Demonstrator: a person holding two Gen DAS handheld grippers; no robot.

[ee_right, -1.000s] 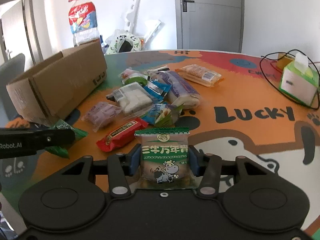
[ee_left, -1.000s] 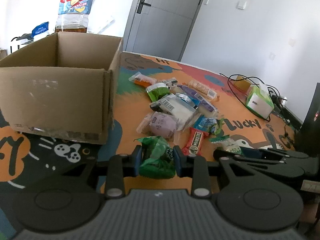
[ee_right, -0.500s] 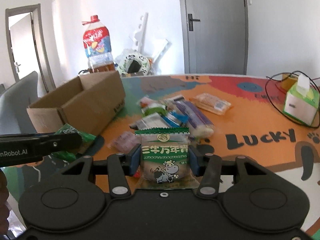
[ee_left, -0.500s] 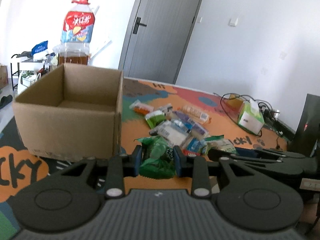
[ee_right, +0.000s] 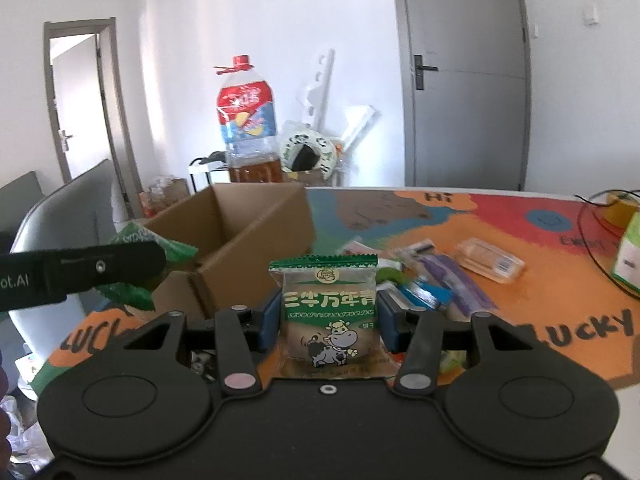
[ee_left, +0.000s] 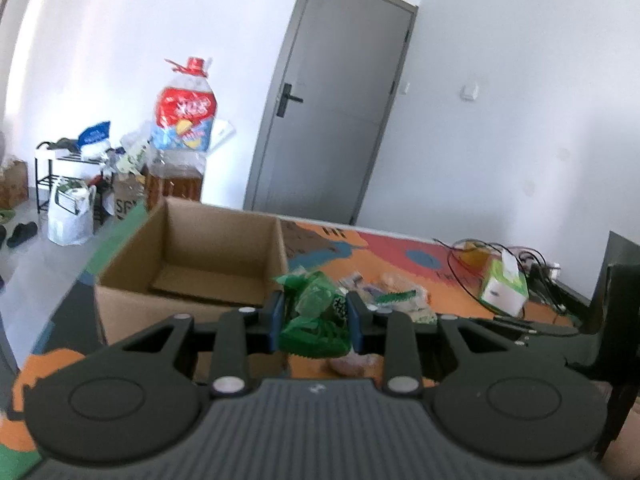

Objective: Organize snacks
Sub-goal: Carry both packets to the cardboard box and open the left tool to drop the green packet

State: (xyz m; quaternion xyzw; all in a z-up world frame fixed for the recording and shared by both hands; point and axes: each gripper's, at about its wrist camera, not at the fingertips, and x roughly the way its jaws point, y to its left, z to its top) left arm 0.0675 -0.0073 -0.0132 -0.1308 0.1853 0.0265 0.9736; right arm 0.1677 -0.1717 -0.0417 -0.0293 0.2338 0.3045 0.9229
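My left gripper (ee_left: 316, 322) is shut on a crumpled green snack bag (ee_left: 314, 312), held above the table just right of the open cardboard box (ee_left: 192, 264). In the right wrist view, my right gripper (ee_right: 328, 318) is shut on a green-and-clear cow-print biscuit packet (ee_right: 330, 316), upright between the blue pads. The box (ee_right: 236, 236) stands ahead and to the left there. The left gripper's finger (ee_right: 80, 270) reaches in from the left edge with the green bag (ee_right: 148, 246) behind it. Several loose snack packets (ee_right: 440, 276) lie on the colourful mat (ee_right: 520, 224).
A big oil bottle (ee_right: 248, 120) stands behind the box. A green tissue box (ee_left: 502, 288) and black cables (ee_left: 472, 248) sit at the table's right side. A grey chair (ee_right: 68, 216) is at the left. A dark monitor (ee_left: 620, 280) stands at the far right.
Both grippers have risen and tilted up with their packets still gripped. The box interior now shows and the loose snacks sit lower in view. The left gripper has drawn nearer the box.
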